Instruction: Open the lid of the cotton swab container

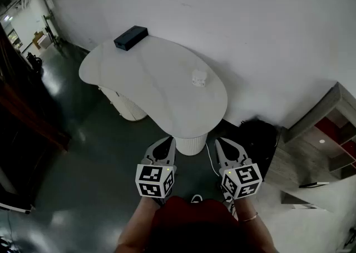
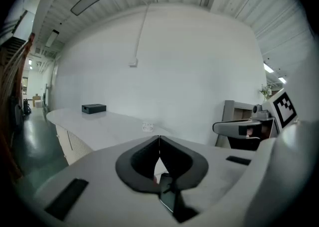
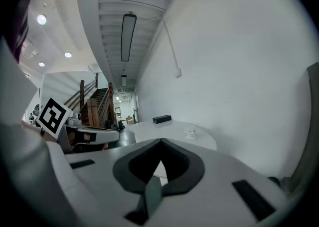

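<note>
Both grippers shut and empty, the container not yet reached

At the far left end of the table (image 1: 150,88) lies a flat black box (image 1: 130,37). The top is a smooth, matt white kidney shape on a ribbed pedestal. The left gripper (image 1: 167,143) hangs short of the near edge, jaws together on nothing. The cotton swab container (image 1: 199,78) is small, squat and pale. It stands alone toward the right of the top, well apart from both tools. The right gripper (image 1: 222,144) is likewise closed with nothing between its jaws. The risk, as I judge it: the container looks light and the top slick, so closed tips would only shove it. A one-sided tug at the lid could slide or tip it — unless the other gripper steadies the body.
</note>
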